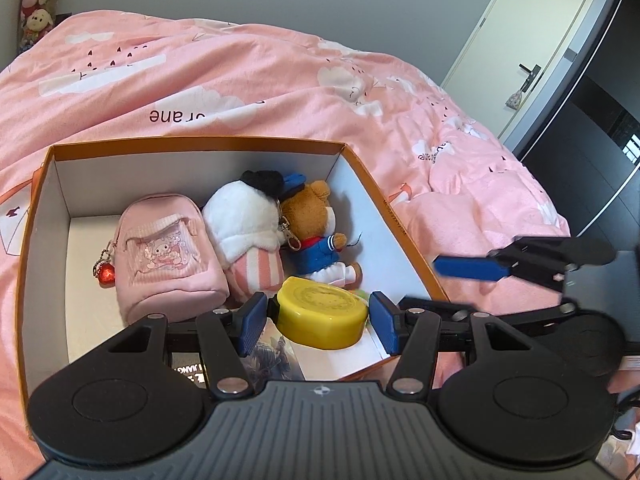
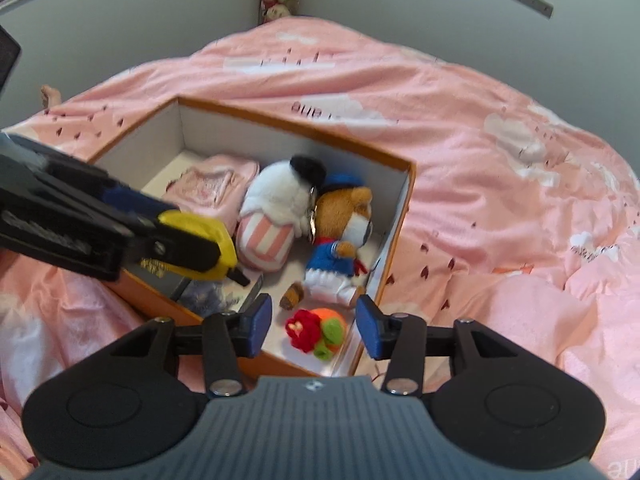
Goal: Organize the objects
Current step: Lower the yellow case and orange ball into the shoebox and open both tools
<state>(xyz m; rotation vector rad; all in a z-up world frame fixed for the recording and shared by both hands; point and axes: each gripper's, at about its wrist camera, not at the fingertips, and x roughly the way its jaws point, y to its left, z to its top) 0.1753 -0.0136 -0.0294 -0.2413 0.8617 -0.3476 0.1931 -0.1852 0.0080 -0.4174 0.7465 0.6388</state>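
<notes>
One view only: door (image 1: pixel 532 52).

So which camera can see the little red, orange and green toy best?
The right wrist view. There the red, orange and green toy lies in plain sight in the box's near corner, just ahead of the right claw. In the left wrist view only a green sliver peeks out behind the yellow case in the left claw.
</notes>
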